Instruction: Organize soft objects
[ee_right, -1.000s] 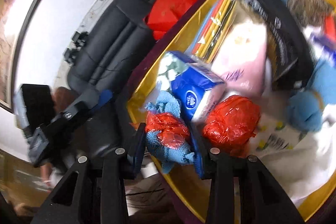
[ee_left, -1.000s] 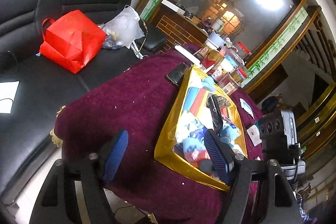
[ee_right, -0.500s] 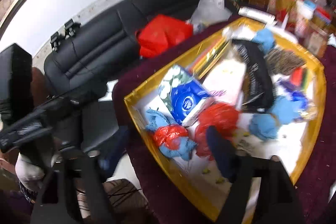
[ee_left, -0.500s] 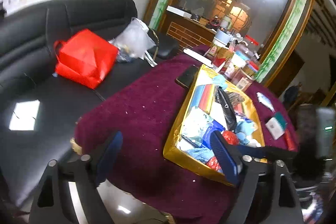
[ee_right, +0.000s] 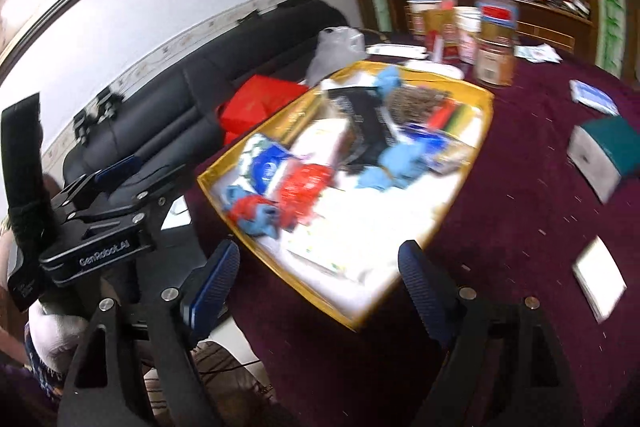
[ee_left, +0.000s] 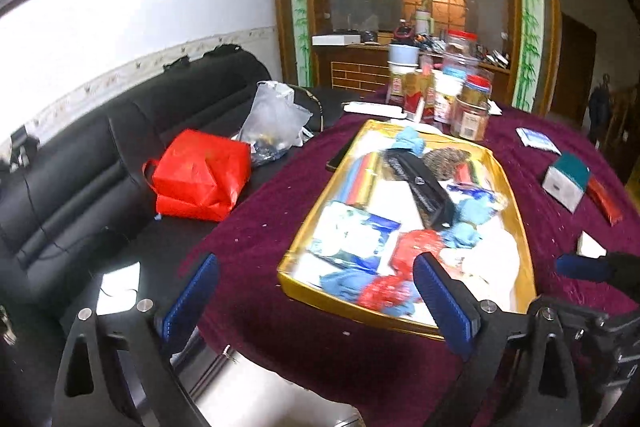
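A gold tray (ee_left: pixel 520 211) (ee_right: pixel 486 131) lies on the maroon tablecloth, filled with soft things. A red-and-blue bundle (ee_left: pixel 380 293) (ee_right: pixel 252 213) lies at its near corner. Beside it are a red plastic wad (ee_left: pixel 416 247) (ee_right: pixel 306 187), a blue-and-white tissue pack (ee_left: pixel 352 239) (ee_right: pixel 268 167), blue cloths (ee_left: pixel 472 213) (ee_right: pixel 400 163) and a black pouch (ee_left: pixel 424 187) (ee_right: pixel 366 125). My left gripper (ee_left: pixel 316 303) is open and empty, held back from the tray's near edge. My right gripper (ee_right: pixel 320 279) is open and empty above the tray's near end.
A black sofa (ee_left: pixel 100 163) at the left holds a red bag (ee_left: pixel 200 175) and a clear plastic bag (ee_left: pixel 272 119). Jars and boxes (ee_left: pixel 452 95) stand beyond the tray. A teal-and-white box (ee_left: pixel 566 181) (ee_right: pixel 604 159) and cards lie on the cloth to the right.
My right gripper let go of the red-and-blue bundle, opened wide and pulled back and up from the tray. My left gripper also drew back and rose.
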